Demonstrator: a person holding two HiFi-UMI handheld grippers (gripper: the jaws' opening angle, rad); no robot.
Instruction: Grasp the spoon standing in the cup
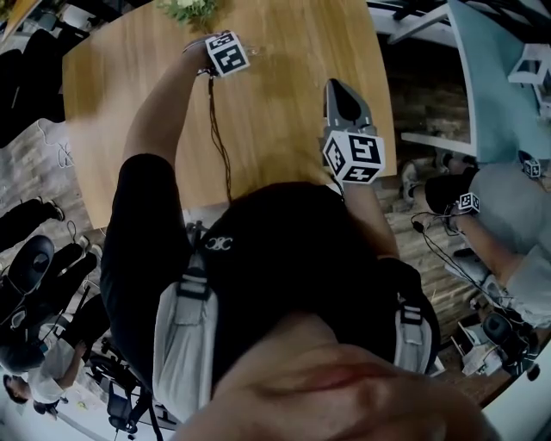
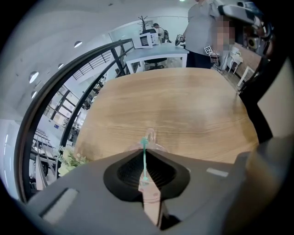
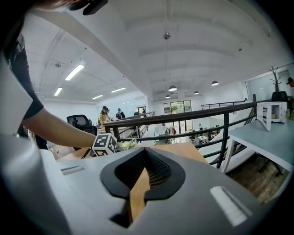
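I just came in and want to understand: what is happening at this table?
A person holds a gripper in each hand over a wooden table. The left gripper is closed on the thin green spoon that stands in a clear cup. The right gripper is shut and empty, away from the cup.

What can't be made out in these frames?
Cup: left gripper view, the jaws cover all but its rim.
Spoon: same view, a thin green line; its bowl is too small to tell.
Plant: head view, cut off by the top edge.
Head view: cup too faint to find.
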